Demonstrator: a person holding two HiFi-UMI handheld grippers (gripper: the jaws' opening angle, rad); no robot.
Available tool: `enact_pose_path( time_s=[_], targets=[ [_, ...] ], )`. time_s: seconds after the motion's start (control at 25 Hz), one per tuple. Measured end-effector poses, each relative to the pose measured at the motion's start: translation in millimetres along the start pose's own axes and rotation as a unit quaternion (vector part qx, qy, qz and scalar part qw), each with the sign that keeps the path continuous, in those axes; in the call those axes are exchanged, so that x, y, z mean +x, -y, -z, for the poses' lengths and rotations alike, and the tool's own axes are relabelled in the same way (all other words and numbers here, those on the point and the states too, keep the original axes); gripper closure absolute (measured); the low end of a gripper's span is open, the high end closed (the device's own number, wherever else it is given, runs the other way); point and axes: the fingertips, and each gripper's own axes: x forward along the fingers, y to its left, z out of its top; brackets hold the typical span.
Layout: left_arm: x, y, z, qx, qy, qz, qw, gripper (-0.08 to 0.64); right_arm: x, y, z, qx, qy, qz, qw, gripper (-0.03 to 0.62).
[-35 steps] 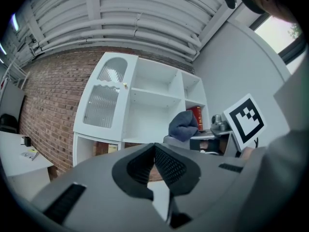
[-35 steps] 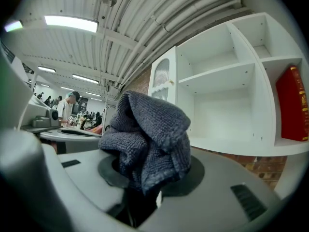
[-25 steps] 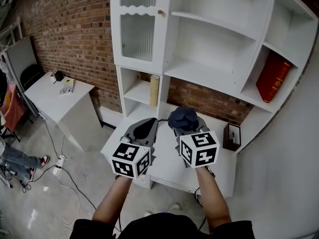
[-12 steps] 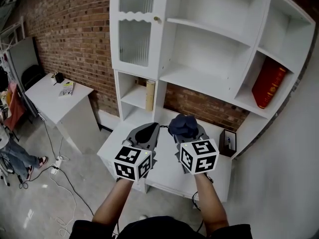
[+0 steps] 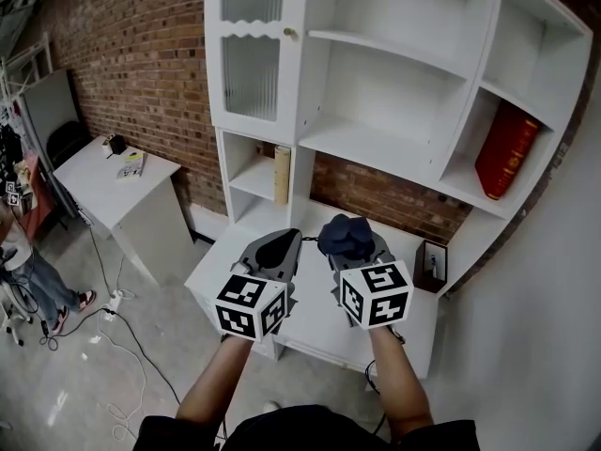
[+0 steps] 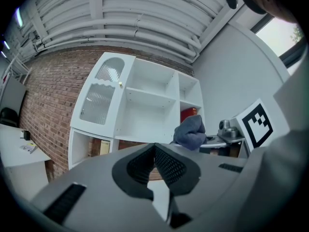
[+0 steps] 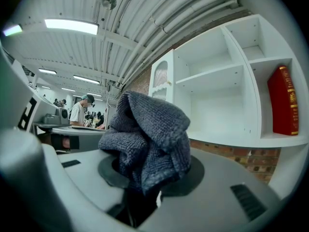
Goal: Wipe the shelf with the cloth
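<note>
One bunched cloth (image 5: 343,231) sits clamped in the right tool (image 5: 351,250).

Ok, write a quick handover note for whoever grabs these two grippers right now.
Left gripper: jaws together, nothing between them.
Right gripper: shut on the bunched dark blue cloth.
Both are held side by side in front of the white shelf, above its lower ledge, and the cloth touches no surface.
A red book stands in the right compartment.
Done: the cloth is in hand.
Left: bring the cloth to the shelf and wipe it. No wiping contact yet.
</note>
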Motion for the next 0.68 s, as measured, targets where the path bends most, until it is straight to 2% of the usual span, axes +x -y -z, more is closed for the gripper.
enact_pose_path(
  time_s=[0.68],
  targets=[
    [-4,13,3,0.004,-0.005,0.001,1.0000,0.545,-12,4,8,0.001,-0.004,0.005,1.000,0.451]
  ],
)
